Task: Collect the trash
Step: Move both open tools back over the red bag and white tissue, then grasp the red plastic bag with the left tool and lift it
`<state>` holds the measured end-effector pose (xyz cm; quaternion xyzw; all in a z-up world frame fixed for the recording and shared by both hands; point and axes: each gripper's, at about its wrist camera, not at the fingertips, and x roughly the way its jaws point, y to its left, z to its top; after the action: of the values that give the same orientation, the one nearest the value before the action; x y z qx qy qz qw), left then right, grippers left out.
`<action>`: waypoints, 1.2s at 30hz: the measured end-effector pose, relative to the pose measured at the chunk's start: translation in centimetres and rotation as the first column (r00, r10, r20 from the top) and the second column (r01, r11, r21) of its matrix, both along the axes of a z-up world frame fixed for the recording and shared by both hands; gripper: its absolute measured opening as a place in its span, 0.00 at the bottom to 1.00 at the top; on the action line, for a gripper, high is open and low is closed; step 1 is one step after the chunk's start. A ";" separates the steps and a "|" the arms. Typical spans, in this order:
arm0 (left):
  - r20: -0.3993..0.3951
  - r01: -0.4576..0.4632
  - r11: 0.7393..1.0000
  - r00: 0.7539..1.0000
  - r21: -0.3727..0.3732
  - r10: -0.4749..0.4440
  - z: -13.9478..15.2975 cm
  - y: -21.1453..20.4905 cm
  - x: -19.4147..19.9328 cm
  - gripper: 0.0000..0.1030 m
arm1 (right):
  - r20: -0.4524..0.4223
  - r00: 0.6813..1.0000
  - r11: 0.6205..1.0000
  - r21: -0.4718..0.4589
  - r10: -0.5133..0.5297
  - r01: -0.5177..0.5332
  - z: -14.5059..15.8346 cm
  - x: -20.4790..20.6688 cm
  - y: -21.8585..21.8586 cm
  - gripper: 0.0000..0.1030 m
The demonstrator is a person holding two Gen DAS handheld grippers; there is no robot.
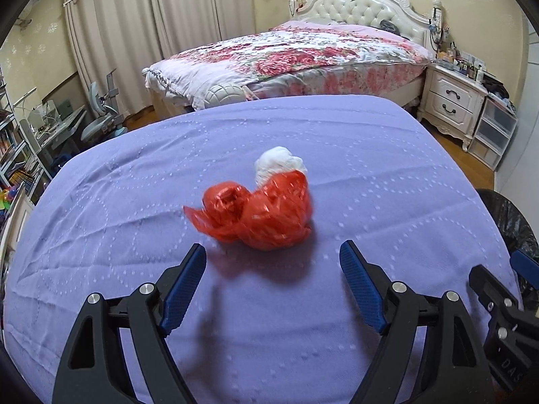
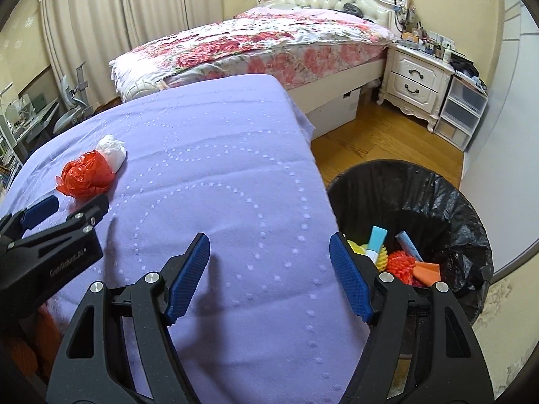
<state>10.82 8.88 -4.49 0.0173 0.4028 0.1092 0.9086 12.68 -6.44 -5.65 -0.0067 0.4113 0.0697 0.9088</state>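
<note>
A crumpled red plastic bag [image 1: 259,213] lies on the purple cloth [image 1: 134,202], with a white wad [image 1: 279,165] touching its far side. My left gripper [image 1: 273,252] hovers just short of the red bag, open, with nothing between its blue pads. In the right wrist view the red bag [image 2: 86,175] and white wad [image 2: 113,151] lie far left, with the left gripper [image 2: 75,203] beside them. My right gripper [image 2: 269,245] is open and empty over the cloth's right edge. A bin with a black liner [image 2: 438,195] stands on the floor, holding colourful trash [image 2: 401,262].
A bed with a floral cover [image 2: 252,47] stands beyond the purple cloth. A white nightstand [image 2: 414,80] and clear plastic drawers [image 2: 461,111] line the right wall. A desk and chair [image 1: 101,118] sit at the left by the curtains. Wooden floor [image 2: 370,141] shows between bed and bin.
</note>
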 end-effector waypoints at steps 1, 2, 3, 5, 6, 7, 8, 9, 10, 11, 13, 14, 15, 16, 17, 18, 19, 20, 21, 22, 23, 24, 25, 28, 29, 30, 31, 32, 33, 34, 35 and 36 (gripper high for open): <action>-0.003 -0.004 1.000 1.000 0.002 0.004 0.0 0.3 0.2 0.77 | -0.002 1.000 1.000 -0.003 0.005 -0.005 -0.1 0.1 0.2 0.70; -0.006 -0.010 1.000 1.000 0.004 0.010 -0.1 0.5 0.4 0.77 | -0.004 1.000 1.000 -0.006 0.010 -0.010 -0.1 0.3 0.4 0.70; -0.009 -0.013 1.000 1.000 0.002 0.013 -0.1 0.8 0.6 0.77 | -0.007 1.000 1.000 -0.010 0.018 -0.018 -0.2 0.5 0.8 0.70; -0.011 -0.014 1.000 1.000 -0.011 0.014 -0.1 1.4 1.1 0.77 | -0.010 1.000 1.000 -0.015 0.026 -0.026 -0.2 0.8 1.3 0.70; -0.011 -0.012 1.000 1.000 -0.020 0.012 -0.1 1.7 1.2 0.77 | -0.011 0.999 0.999 -0.018 0.031 -0.031 -0.2 1.0 1.6 0.70; -0.011 -0.011 1.000 1.000 -0.026 0.011 -0.1 2.0 1.4 0.77 | -0.011 0.999 0.999 -0.021 0.034 -0.034 -0.2 1.0 1.8 0.70; -0.010 -0.012 0.999 1.000 -0.034 0.011 -0.1 2.2 1.5 0.77 | -0.012 0.999 0.999 -0.023 0.037 -0.038 -0.2 1.1 1.9 0.71; -0.009 -0.014 0.999 1.000 -0.041 0.014 0.0 2.5 1.4 0.77 | -0.012 0.999 0.999 -0.024 0.042 -0.042 -0.2 1.1 2.0 0.71; -0.009 -0.017 0.998 1.000 -0.053 0.016 0.0 2.8 1.4 0.75 | -0.012 0.999 0.999 -0.026 0.045 -0.045 -0.2 1.1 2.1 0.71; -0.013 -0.017 0.998 1.000 -0.065 0.017 -0.1 3.2 1.4 0.73 | -0.013 0.999 0.998 -0.028 0.047 -0.048 -0.2 1.2 2.3 0.71; -0.020 -0.019 0.997 1.000 -0.080 0.018 -0.2 3.7 1.2 0.71 | -0.014 0.999 0.998 -0.031 0.050 -0.051 -0.3 1.2 2.5 0.71; -0.021 -0.023 0.996 1.000 -0.084 0.021 -0.1 3.9 1.1 0.71 | -0.014 0.999 0.998 -0.033 0.050 -0.051 -0.3 1.3 2.5 0.71; -0.020 -0.028 0.996 0.999 -0.082 0.026 -0.1 4.1 1.1 0.71 | -0.014 0.999 0.998 -0.034 0.051 -0.051 -0.3 1.3 2.5 0.71; -0.019 -0.033 0.997 0.999 -0.076 0.032 -0.1 4.4 0.9 0.70 | -0.014 0.999 0.998 -0.036 0.052 -0.052 -0.3 1.3 2.6 0.71; -0.019 -0.038 0.997 0.999 -0.074 0.037 -0.1 4.7 0.8 0.68 | -0.014 0.999 0.998 -0.037 0.052 -0.053 -0.3 1.3 2.7 0.71; -0.019 -0.043 0.996 0.999 -0.075 0.042 0.0 5.0 0.7 0.67 | -0.014 0.999 0.998 -0.038 0.053 -0.053 -0.3 1.3 2.7 0.71; -0.018 -0.046 0.996 0.999 -0.077 0.045 -0.1 5.3 0.8 0.66 | -0.014 0.999 0.998 -0.039 0.052 -0.053 -0.4 1.3 2.7 0.71; -0.018 -0.048 0.996 0.999 -0.080 0.047 -0.1 5.6 0.7 0.66 | -0.014 0.999 0.998 -0.038 0.052 -0.053 -0.3 1.3 2.6 0.71; -0.019 -0.051 0.995 0.999 -0.083 0.049 0.0 5.9 0.7 0.66 | -0.014 0.998 0.998 -0.038 0.053 -0.054 -0.3 1.3 2.7 0.71; -0.019 -0.053 0.995 0.998 -0.081 0.052 0.0 6.1 0.7 0.66 | -0.014 0.998 0.998 -0.038 0.055 -0.055 -0.3 1.3 2.7 0.71; -0.018 -0.056 0.995 0.998 -0.077 0.055 0.0 6.3 0.8 0.66 | -0.013 0.998 0.998 -0.039 0.056 -0.057 -0.4 1.3 2.7 0.71; -0.018 -0.059 0.995 0.998 -0.076 0.058 0.0 6.5 0.8 0.65 | -0.013 0.998 0.997 -0.040 0.060 -0.060 -0.4 1.3 2.8 0.71; -0.019 -0.061 0.995 0.998 -0.077 0.060 0.0 6.7 0.9 0.65 | -0.013 0.998 0.997 -0.042 0.062 -0.063 -0.4 1.3 2.9 0.71; -0.018 -0.066 0.995 0.998 -0.074 0.065 0.0 7.4 0.9 0.64 | -0.013 0.997 0.996 -0.045 0.071 -0.071 -0.4 1.4 3.2 0.71; -0.018 -0.067 0.995 0.998 -0.075 0.066 0.0 7.5 1.0 0.63 | -0.013 0.997 0.996 -0.046 0.074 -0.075 -0.4 1.4 3.3 0.71; -0.017 -0.066 0.995 0.998 -0.081 0.065 0.0 7.7 0.9 0.63 | -0.013 0.997 0.996 -0.046 0.076 -0.076 -0.4 1.4 3.4 0.71; -0.015 -0.066 0.994 0.998 -0.082 0.065 0.1 7.8 1.0 0.62 | -0.013 0.997 0.996 -0.046 0.078 -0.079 -0.4 1.4 3.5 0.71; -0.014 -0.063 0.995 0.998 -0.083 0.062 0.1 8.0 1.0 0.61 | -0.013 0.997 0.996 -0.047 0.080 -0.081 -0.5 1.4 3.7 0.71; -0.013 -0.060 0.995 0.998 -0.083 0.060 0.1 8.1 1.1 0.61 | -0.013 0.996 0.995 -0.048 0.083 -0.083 -0.5 1.4 3.8 0.71; -0.011 -0.057 0.995 0.998 -0.085 0.056 0.1 8.2 1.1 0.60 | -0.013 0.996 0.995 -0.049 0.086 -0.086 -0.4 1.4 4.0 0.71; -0.010 -0.053 0.995 0.999 -0.088 0.053 0.1 8.3 1.2 0.60 | -0.013 0.996 0.995 -0.050 0.088 -0.088 -0.4 1.4 4.1 0.71; -0.009 -0.049 0.995 0.999 -0.089 0.049 0.2 8.4 1.2 0.59 | -0.013 0.996 0.994 -0.052 0.092 -0.092 -0.4 1.4 4.3 0.71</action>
<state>12.03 17.32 -4.32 -0.0330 0.4105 0.1131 0.9042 14.13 -2.16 -6.09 -0.0491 0.4171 0.1008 0.9019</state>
